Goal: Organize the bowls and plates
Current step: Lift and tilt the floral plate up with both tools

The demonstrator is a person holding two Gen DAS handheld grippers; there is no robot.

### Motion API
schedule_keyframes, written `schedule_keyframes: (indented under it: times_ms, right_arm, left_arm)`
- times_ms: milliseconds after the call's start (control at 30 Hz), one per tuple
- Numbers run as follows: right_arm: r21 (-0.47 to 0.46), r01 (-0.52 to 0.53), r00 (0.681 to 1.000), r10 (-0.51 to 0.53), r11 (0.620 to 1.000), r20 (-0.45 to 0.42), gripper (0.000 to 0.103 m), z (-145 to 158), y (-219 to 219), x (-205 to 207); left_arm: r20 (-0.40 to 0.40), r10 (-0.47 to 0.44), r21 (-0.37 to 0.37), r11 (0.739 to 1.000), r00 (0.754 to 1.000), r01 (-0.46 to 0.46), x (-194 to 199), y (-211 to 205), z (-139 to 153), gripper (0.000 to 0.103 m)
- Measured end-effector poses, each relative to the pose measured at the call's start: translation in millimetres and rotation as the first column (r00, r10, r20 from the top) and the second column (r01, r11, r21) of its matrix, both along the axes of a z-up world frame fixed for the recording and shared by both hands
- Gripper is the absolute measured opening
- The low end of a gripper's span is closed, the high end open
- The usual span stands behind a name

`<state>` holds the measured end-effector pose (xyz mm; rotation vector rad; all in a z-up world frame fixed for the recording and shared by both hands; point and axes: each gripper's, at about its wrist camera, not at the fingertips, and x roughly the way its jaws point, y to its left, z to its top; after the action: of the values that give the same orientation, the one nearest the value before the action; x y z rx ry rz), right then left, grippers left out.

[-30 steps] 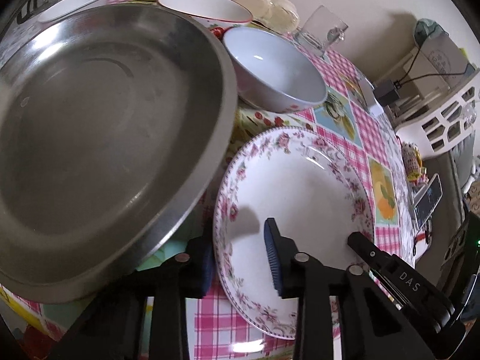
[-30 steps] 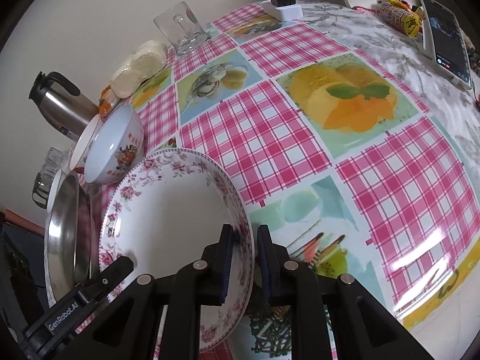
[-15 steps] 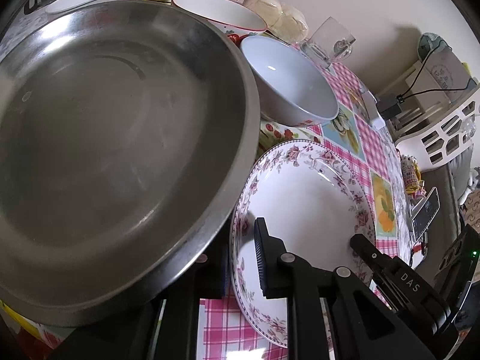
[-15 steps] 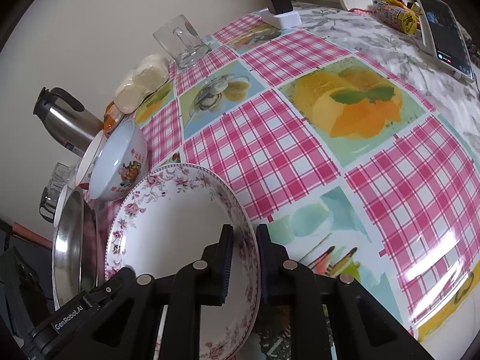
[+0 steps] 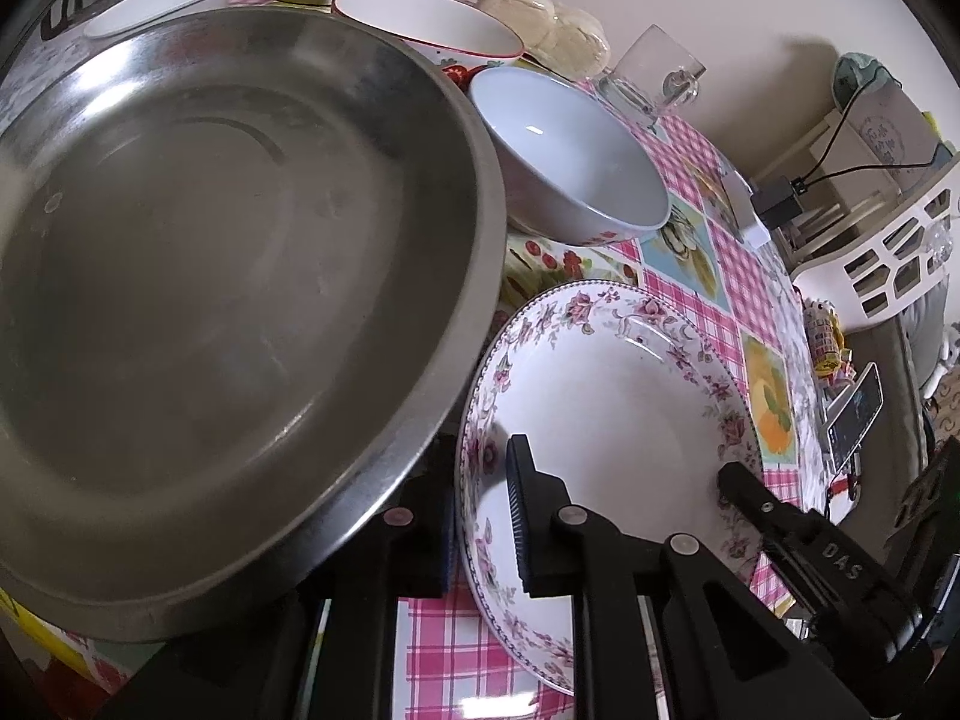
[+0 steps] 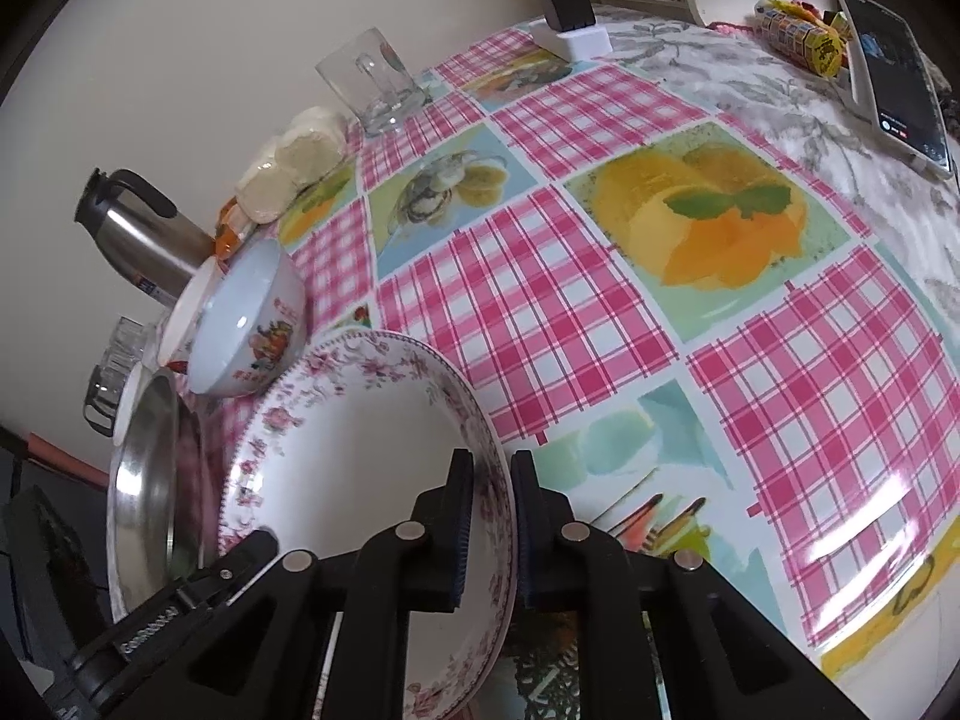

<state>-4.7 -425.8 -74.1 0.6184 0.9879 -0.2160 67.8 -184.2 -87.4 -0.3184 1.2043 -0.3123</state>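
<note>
On checked table (image 6: 600, 312): floral plate (image 5: 606, 414), rigid, glazed, breakable, pinched at opposite rims by left hand-held gripper (image 5: 480, 516) and right hand-held gripper (image 6: 492, 534).

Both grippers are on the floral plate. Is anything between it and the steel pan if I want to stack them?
Nothing visible. The floral plate sits right beside the steel pan, rims nearly meeting. The white bowl stands behind both, out of the path.

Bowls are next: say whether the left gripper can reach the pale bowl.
Not yet, probably: the left gripper straddles the rim of the floral plate; the pale bowl beyond it stands uncovered.
</note>
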Motion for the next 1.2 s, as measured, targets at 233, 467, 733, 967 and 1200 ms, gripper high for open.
schedule_keyframes:
  times_ms: [233, 467, 733, 967, 1200]
  right_arm:
    - [-0.061, -0.046, 0.998, 0.048, 0.997, 0.031, 0.014, 24, 4, -3]
    - [-0.085, -0.057, 0.997, 0.061, 0.995, 0.039, 0.014, 34, 4, -7]
    - [-0.102, -0.051, 0.995, 0.059, 0.994, 0.076, 0.014, 52, 1, -16]
    - [-0.132, -0.036, 0.99, 0.053, 0.991, 0.128, 0.014, 74, 1, -25]
    - [-0.141, -0.046, 0.976, 0.074, 0.989, 0.203, 0.014, 94, 10, -28]
  left_arm:
    - [0.004, -0.017, 0.004, 1.0, 1.0, 0.017, -1, -5, 4, 0.016]
    - [0.018, -0.037, 0.007, 0.999, 0.999, 0.037, -3, -8, 9, 0.016]
    - [0.087, -0.08, 0.013, 0.997, 0.993, 0.079, -12, -11, 29, 0.016]
    - [0.143, -0.105, -0.012, 0.994, 0.984, 0.108, -20, -11, 49, 0.016]
    - [0.23, -0.085, -0.014, 0.996, 0.969, 0.09, -22, 2, 77, 0.016]
